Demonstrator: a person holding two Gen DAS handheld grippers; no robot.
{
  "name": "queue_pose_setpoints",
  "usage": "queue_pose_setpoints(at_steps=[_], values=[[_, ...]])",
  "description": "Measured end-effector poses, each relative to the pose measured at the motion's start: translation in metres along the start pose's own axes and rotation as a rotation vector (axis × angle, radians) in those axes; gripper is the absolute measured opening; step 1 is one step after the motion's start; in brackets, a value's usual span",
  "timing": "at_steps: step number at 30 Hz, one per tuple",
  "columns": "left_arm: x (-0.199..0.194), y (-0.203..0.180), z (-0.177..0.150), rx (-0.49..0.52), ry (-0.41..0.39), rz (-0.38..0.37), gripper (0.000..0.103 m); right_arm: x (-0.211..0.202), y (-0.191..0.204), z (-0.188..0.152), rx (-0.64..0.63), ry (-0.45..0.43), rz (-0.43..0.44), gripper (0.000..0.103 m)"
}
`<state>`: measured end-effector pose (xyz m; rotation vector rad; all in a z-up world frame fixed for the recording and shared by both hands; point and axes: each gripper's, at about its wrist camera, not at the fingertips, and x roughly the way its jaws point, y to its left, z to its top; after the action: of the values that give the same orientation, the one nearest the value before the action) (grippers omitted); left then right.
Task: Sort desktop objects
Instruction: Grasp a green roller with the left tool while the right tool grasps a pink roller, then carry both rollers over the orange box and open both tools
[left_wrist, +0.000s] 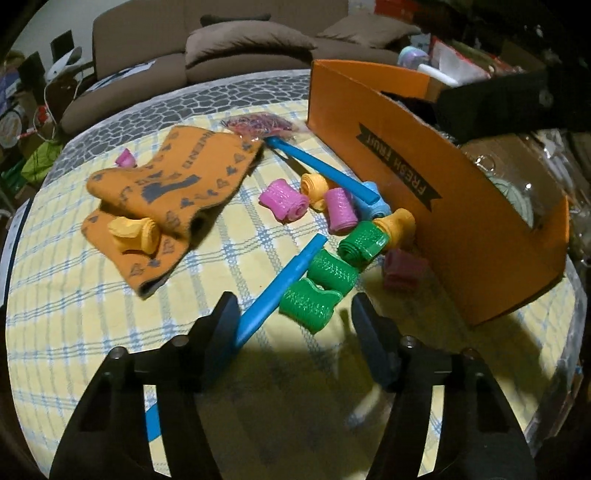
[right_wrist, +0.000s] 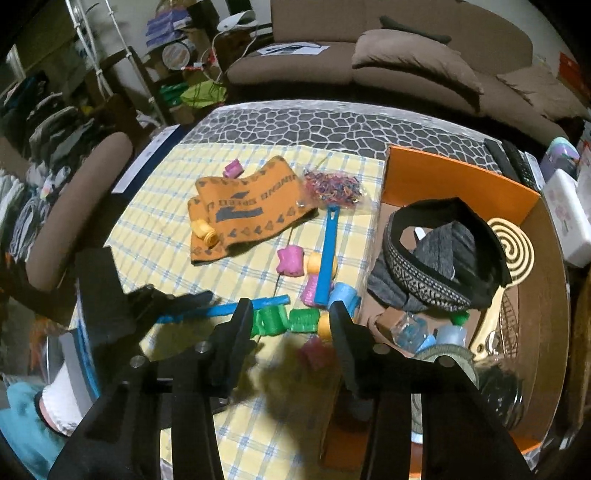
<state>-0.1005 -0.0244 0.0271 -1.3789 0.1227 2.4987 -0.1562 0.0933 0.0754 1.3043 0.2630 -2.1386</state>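
Several small hair rollers, pink (left_wrist: 282, 201), yellow (left_wrist: 314, 184) and green (left_wrist: 308, 306), lie on the checked cloth beside two blue sticks (left_wrist: 275, 290). My left gripper (left_wrist: 295, 317) hovers low over the nearest green roller, jaws open, with the near blue stick running past its left finger (left_wrist: 227, 317). In the right wrist view my right gripper (right_wrist: 291, 317) is open above two green rollers (right_wrist: 271, 319) and touches none of them. The left gripper (right_wrist: 184, 299) shows at that view's left. An orange cardboard box (right_wrist: 443, 173) stands to the right.
An orange patterned sock (left_wrist: 166, 184) with a yellow roller (left_wrist: 135, 234) on it lies at the left. A bag of coloured rubber bands (left_wrist: 258, 123) sits further back. The box holds dark bands, a spiral coil (right_wrist: 511, 251) and bottles. A brown sofa (left_wrist: 221, 48) stands behind the table.
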Motion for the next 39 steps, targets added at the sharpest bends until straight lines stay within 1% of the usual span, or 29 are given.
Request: queue_pose_setpoints(at_steps=[2,3,5,6,10,13,15,18,23,24,29,35,39], values=[[0.005,0.001,0.001,-0.005,0.004,-0.004,0.055,0.003,0.0,0.003,-0.001,0.004,0.002,0.045],[0.007,0.002,0.001,-0.008,0.005,-0.005,0.055,0.004,0.001,0.005,-0.002,0.007,0.003,0.045],[0.01,0.004,0.001,-0.011,-0.003,-0.017,0.048,0.008,0.001,0.008,-0.002,0.015,0.004,0.045],[0.01,0.004,0.0,-0.01,-0.009,-0.024,0.047,0.01,0.002,0.009,-0.001,0.019,0.004,0.045],[0.007,0.005,0.0,-0.002,-0.038,-0.065,0.03,0.018,0.002,0.013,0.004,0.028,0.009,0.045],[0.002,0.007,0.001,-0.006,-0.045,-0.08,0.029,0.024,0.003,0.015,0.008,0.032,0.009,0.045],[-0.002,0.013,-0.001,-0.027,-0.05,-0.085,0.029,0.028,0.003,0.017,0.014,0.034,0.013,0.045],[-0.015,0.031,-0.004,-0.107,-0.075,-0.103,0.029,0.034,0.004,0.021,0.027,0.034,0.02,0.045],[-0.049,0.061,-0.005,-0.231,-0.148,-0.13,0.029,0.048,0.012,0.029,0.044,0.032,0.039,0.045],[-0.054,0.066,-0.005,-0.245,-0.161,-0.126,0.029,0.051,0.013,0.031,0.045,0.034,0.04,0.044],[-0.069,0.085,-0.005,-0.274,-0.198,-0.114,0.029,0.077,0.023,0.044,0.033,0.066,0.01,0.04],[-0.066,0.094,-0.004,-0.267,-0.194,-0.109,0.029,0.111,0.025,0.052,0.019,0.116,-0.05,0.035],[-0.064,0.097,-0.006,-0.27,-0.189,-0.109,0.029,0.128,0.024,0.053,0.005,0.148,-0.087,0.035]])
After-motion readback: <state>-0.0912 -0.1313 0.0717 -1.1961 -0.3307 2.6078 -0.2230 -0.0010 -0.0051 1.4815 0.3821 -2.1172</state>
